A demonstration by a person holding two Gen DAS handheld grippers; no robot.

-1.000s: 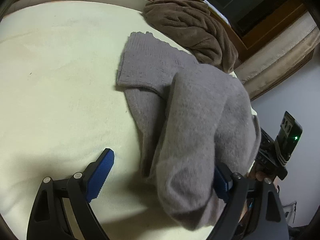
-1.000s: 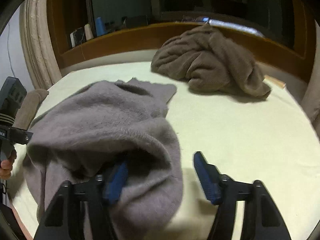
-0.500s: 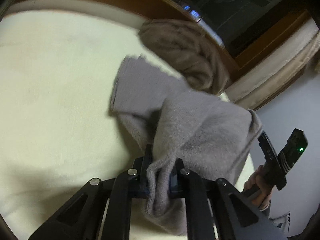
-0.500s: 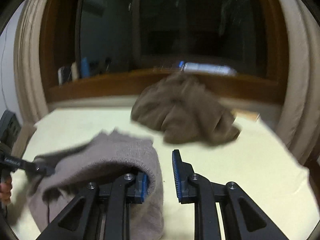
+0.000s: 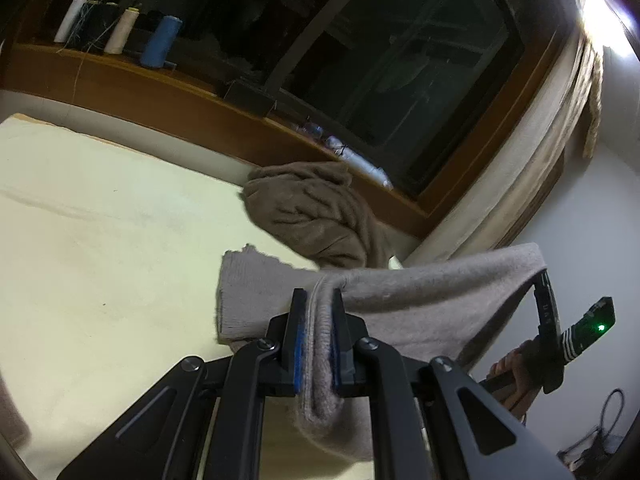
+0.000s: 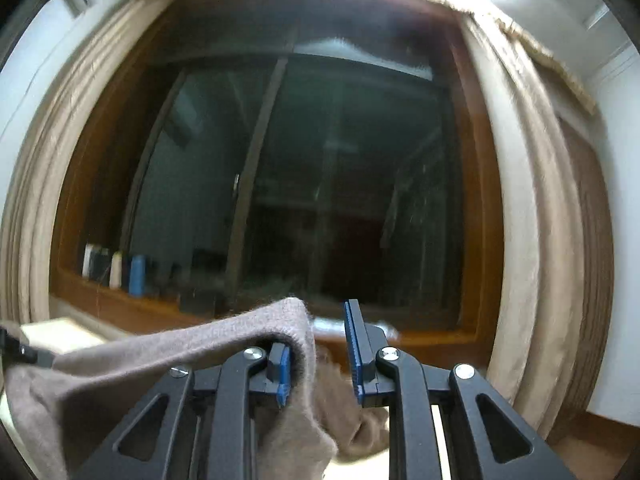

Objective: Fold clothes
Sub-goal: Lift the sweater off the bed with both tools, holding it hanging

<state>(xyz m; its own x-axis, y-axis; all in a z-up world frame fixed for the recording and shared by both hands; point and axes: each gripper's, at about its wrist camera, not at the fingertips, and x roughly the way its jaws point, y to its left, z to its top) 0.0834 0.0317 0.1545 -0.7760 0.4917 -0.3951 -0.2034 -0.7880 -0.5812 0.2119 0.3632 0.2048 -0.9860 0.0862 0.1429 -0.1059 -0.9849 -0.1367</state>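
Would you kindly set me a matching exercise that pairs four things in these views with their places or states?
Things:
1. grey sweater
2. brown garment
3. blue spool
4. left gripper

Places or states:
A. stands on the sill
B. lies heaped on the cream sheet
C. jaws shut on knit fabric
D. pinched at a fold, hanging

Pairs: 1-D, 2-B, 3-A, 4-C

2 close wrist views toward window
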